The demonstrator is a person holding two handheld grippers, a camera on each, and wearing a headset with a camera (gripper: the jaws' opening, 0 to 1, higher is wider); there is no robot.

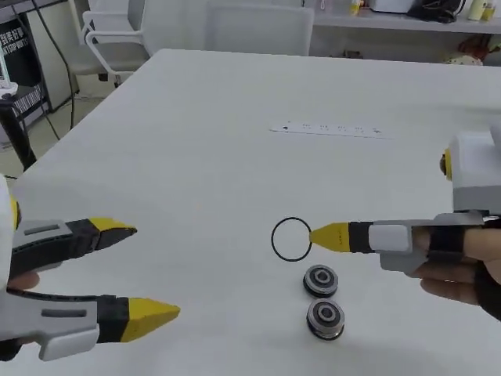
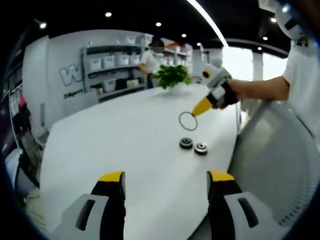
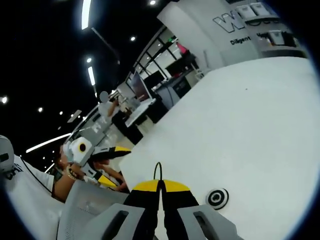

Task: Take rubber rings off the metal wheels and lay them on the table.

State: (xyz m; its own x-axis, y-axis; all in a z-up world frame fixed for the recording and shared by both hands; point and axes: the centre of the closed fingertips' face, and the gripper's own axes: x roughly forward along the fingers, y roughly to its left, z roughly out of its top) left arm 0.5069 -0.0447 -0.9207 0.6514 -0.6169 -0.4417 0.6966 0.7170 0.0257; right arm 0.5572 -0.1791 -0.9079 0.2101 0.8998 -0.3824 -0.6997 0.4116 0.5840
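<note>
In the head view the right tool [image 1: 317,236] has its yellow tips pressed together on the edge of the rubber ring [image 1: 291,239], a thin black loop over the white worktop [image 1: 196,141]; whether the ring rests on the surface or hangs just above it cannot be told. Just beside the ring, on the person's side, sits the first metal wheel [image 1: 321,280], and the second metal wheel [image 1: 326,316] lies right behind it, farther from the ring. The left tool [image 1: 149,270] is well apart from the ring, its jaws spread and holding nothing. A white power strip [image 1: 329,129] lies beyond the ring on the far side. In the left gripper view that tool's own jaws stand wide apart with bare worktop between them; ahead, the ring [image 2: 188,120] shows as a full circle at the right tool's tip, with both wheels side by side near it. In the right gripper view the jaws meet, and the ring [image 3: 158,171] rises edge-on from between them as a thin dark line, with one wheel [image 3: 217,197] near it.
</note>
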